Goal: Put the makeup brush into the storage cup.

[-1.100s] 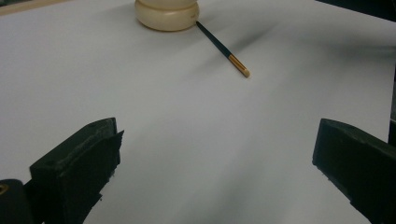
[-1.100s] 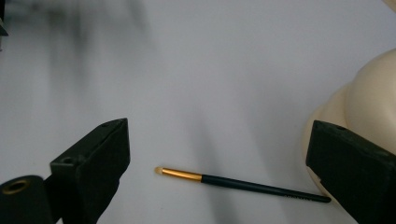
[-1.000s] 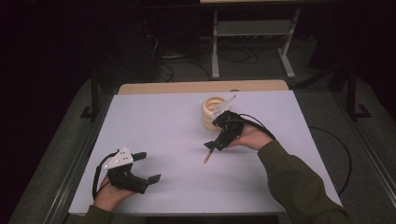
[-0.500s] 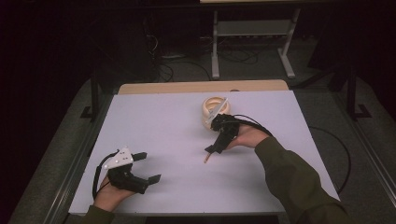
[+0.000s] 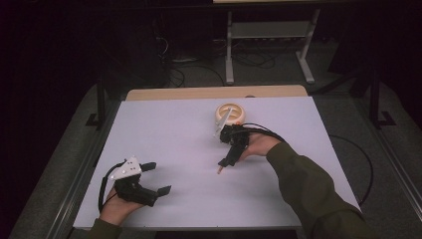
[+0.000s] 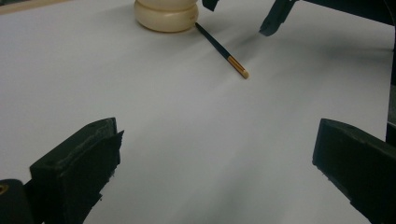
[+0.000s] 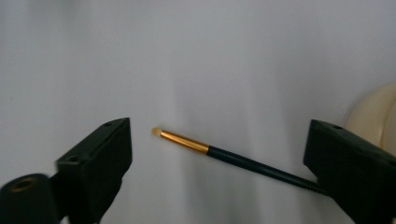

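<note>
A thin make-up brush (image 7: pixel 224 154) with a cream tip, gold ferrule and dark handle lies flat on the white table (image 5: pixel 169 134). My right gripper (image 7: pixel 219 135) hovers over it, open, one jaw on each side and neither touching it. From above, the right gripper (image 5: pixel 225 149) sits just in front of a cream round holder (image 5: pixel 230 113), and the brush tip (image 5: pixel 219 171) pokes out below it. My left gripper (image 5: pixel 157 178) rests open at the near left, with nothing between its jaws. Its own view (image 6: pixel 219 133) looks across at the brush (image 6: pixel 222 49) and holder (image 6: pixel 166 14).
The tabletop's wooden back edge (image 5: pixel 214 92) runs behind the holder. Beyond the table, a metal stand (image 5: pixel 268 35) and cables lie on the dark floor. A cable (image 5: pixel 268 130) trails from the right gripper over the hand.
The right hand has shifted slightly towards the holder above the brush. The brush lies in about the same spot. The left gripper has not moved.
</note>
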{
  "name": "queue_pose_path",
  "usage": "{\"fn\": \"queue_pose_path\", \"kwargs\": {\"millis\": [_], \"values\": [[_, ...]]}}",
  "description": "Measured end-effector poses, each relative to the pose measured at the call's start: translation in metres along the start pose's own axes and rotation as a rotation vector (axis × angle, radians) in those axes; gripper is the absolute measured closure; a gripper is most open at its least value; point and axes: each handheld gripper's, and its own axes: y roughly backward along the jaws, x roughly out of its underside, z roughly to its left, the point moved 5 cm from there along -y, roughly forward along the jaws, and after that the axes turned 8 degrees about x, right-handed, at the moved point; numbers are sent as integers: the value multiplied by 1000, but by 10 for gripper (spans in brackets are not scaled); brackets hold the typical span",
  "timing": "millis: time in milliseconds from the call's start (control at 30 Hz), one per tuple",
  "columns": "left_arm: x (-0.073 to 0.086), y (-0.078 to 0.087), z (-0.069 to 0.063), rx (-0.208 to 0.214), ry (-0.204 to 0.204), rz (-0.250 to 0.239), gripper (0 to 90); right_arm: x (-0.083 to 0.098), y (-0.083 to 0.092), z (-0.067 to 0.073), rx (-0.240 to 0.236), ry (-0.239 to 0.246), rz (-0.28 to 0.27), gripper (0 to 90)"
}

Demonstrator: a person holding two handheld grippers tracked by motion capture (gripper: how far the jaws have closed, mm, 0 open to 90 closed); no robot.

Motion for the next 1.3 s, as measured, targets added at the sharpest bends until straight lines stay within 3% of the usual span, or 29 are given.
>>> {"fn": "queue_pose_path", "kwargs": {"millis": [567,1300], "values": [[-1,1,0,0,7,-5,3,5,-15,-5,9,64,108,167],[0,0,0,1,4,-6,3,9,-31,-5,10,110,161,233]]}}
